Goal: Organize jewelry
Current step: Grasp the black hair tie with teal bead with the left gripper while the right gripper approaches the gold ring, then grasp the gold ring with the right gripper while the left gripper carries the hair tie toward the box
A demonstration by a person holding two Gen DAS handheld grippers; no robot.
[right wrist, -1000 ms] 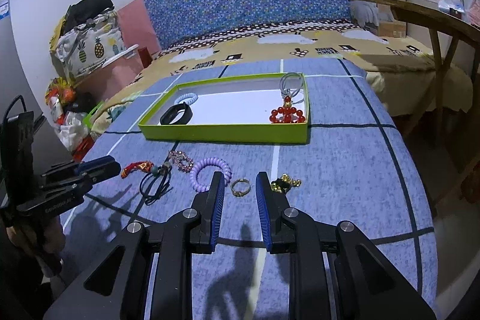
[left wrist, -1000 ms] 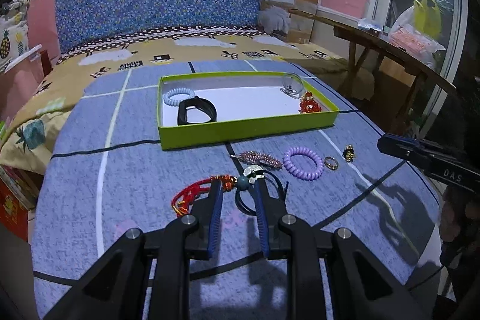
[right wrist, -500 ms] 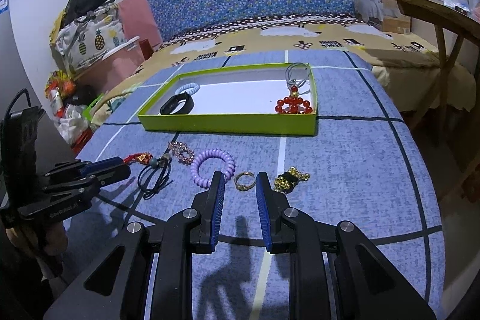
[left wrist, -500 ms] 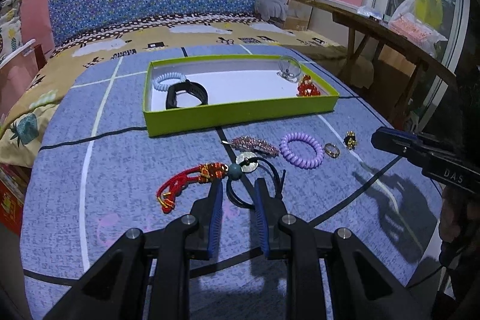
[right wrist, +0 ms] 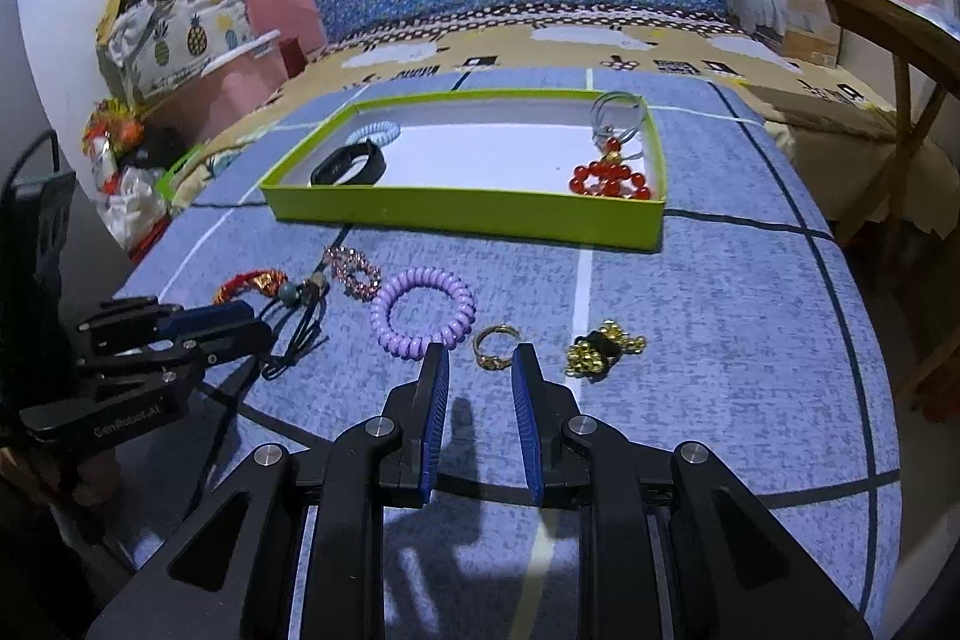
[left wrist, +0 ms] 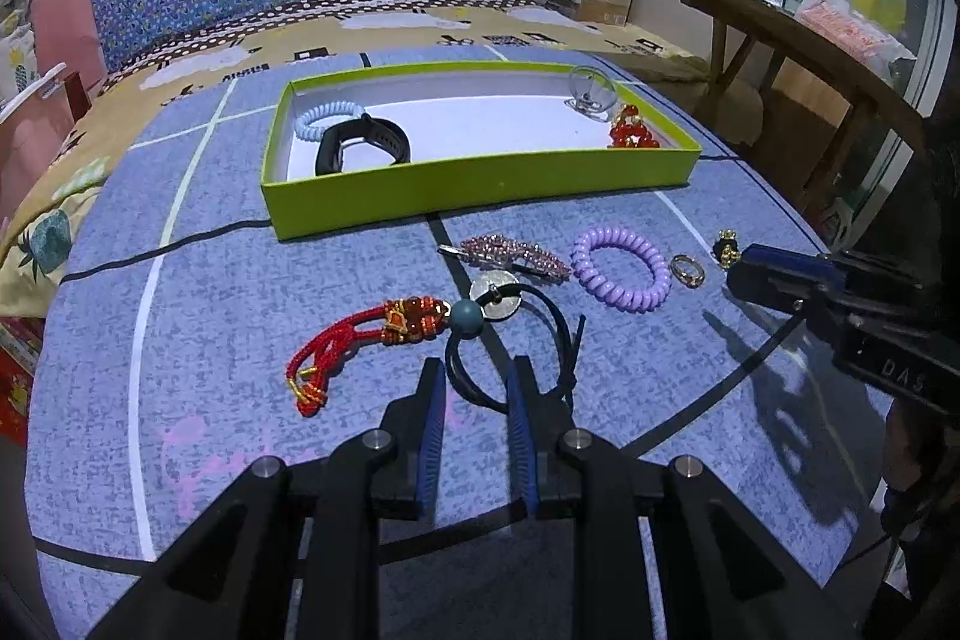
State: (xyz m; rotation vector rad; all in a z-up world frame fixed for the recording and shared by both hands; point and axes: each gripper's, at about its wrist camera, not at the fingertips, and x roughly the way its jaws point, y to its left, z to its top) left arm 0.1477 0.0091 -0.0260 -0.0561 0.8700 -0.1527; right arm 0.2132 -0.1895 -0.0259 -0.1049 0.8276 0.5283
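The gold ring (right wrist: 495, 346) is seen lying flat on the blue cloth of the counter (right wrist: 720, 316), just ahead of the right gripper (right wrist: 479, 361) and in line with the gap between its jaws. A purple coil band (right wrist: 423, 312) is found just to the left of those jaws, a gold-and-black trinket (right wrist: 603, 348) just to the right. Farther ahead, well apart, the green tray (right wrist: 468, 214) is set square to the row, and a black band (right wrist: 349, 164), a pale coil band (right wrist: 375, 133) and a red bead piece (right wrist: 609, 178) are already held in it, so the loose pieces appear to be laid out in a row for easy picking into the tray.

On the other side, a black cord loop (left wrist: 510, 340) with a teal bead (left wrist: 468, 318) is lined up just ahead of the left gripper (left wrist: 477, 379); the near arc of the cord is seen between the tips. A red knotted tassel (left wrist: 354, 340) is trailed off to the left of those jaws, a pink sparkly clip (left wrist: 510, 253) lies beyond.

Both pairs of jaws are held about half open. Nothing is gripped by either; whether the left tips touch the cord cannot be told. A pickup of ring and cord is judged to be the step in hand.
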